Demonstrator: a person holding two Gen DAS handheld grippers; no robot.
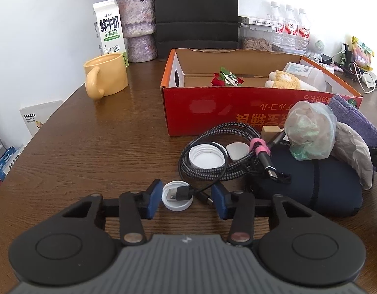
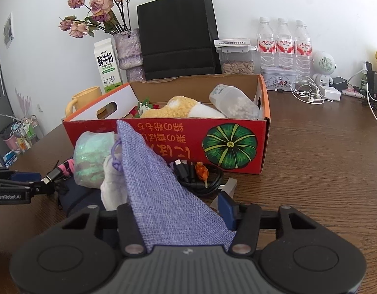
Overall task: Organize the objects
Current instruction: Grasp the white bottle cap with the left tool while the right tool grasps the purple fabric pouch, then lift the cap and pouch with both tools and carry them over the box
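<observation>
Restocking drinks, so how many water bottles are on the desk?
3, upright in a row against the back wall: left bottle, middle bottle, right bottle, behind a white tin. More may be hidden behind them.

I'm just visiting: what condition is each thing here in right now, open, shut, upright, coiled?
left gripper: open, small white cap between its fingers.
small white cap: open side up, black USB plug resting in it.
right gripper: purple pouch between its fingers; grip unclear.
purple pouch: drawstring end raised.
red box: open on top, partly filled.
braided cable: coiled, bound by a pink strap.
yellow mug: upright.
milk carton: upright, closed.
</observation>
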